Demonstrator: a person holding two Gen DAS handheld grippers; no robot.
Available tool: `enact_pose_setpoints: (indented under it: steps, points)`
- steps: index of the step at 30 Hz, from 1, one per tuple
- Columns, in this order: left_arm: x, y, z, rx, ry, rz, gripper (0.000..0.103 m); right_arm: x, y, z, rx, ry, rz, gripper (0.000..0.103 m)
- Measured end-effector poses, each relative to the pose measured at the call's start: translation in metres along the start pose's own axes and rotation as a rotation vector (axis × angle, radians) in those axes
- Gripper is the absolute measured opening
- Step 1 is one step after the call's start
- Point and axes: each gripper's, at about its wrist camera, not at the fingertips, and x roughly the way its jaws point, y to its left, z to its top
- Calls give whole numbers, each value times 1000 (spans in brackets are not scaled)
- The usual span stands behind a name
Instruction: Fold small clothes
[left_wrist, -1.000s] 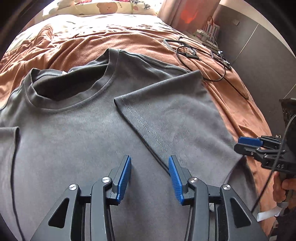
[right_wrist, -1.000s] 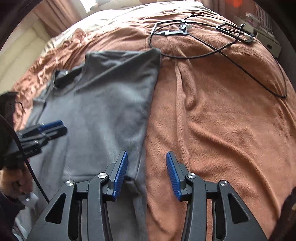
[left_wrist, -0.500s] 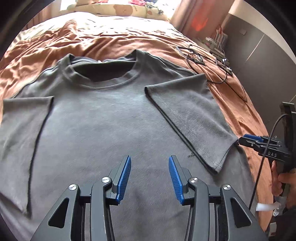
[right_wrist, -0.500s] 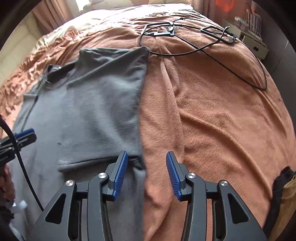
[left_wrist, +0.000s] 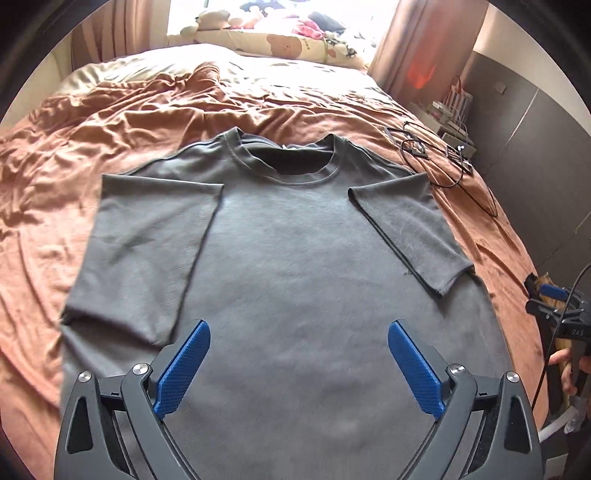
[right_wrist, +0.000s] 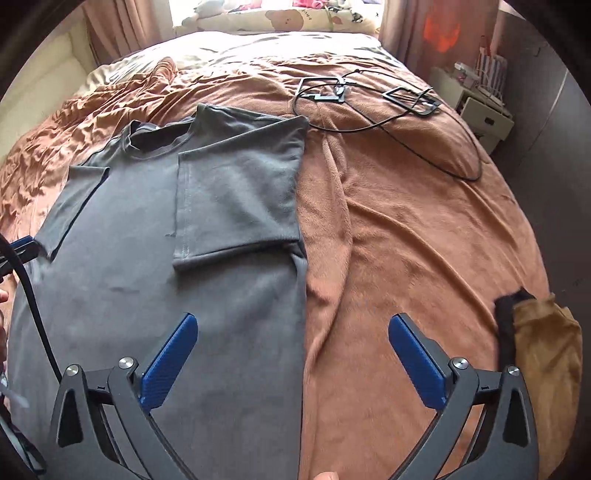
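T-shirt (left_wrist: 295, 258): plain dark grey. Blanket (right_wrist: 406, 240): rust-orange, plain. Pillow (left_wrist: 288, 44): cream, bear print. Cable (right_wrist: 406, 122): black. Claws (left_wrist: 298, 363) (right_wrist: 293, 356): black frames, blue ribbed pads (left_wrist: 183, 369). Cloth (right_wrist: 546, 332) at bed edge: tan, black trim. Curtains (left_wrist: 399, 44): dusty pink.

The T-shirt (left_wrist: 306, 266) lies flat on the blanket (right_wrist: 406, 240) of the bed, neck toward the pillows (left_wrist: 288, 46), both sleeves folded inward onto its body. To its right, cables (right_wrist: 388, 107) lie on the blanket. Another folded cloth (right_wrist: 543, 332) lies near the right edge of the bed.
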Motion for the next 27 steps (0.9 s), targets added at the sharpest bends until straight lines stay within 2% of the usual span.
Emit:
enact_pose_setpoints:
  steps: [4,14,22,27]
  points:
    - [-33,11,-16,24,-20,7,102,-28,1,-18,30,5,-15,103]
    - [-114,39,-54,-17,-64,13,102,-96,-4,-58,83,-12,20,103]
    - [-175,59,-95,-50,-113,19,102,-157,-9,-112,88,-95,34,103]
    - [-208,75,-121,-104,-150,-2,102,-181,-16,-150,93,-128,93,103]
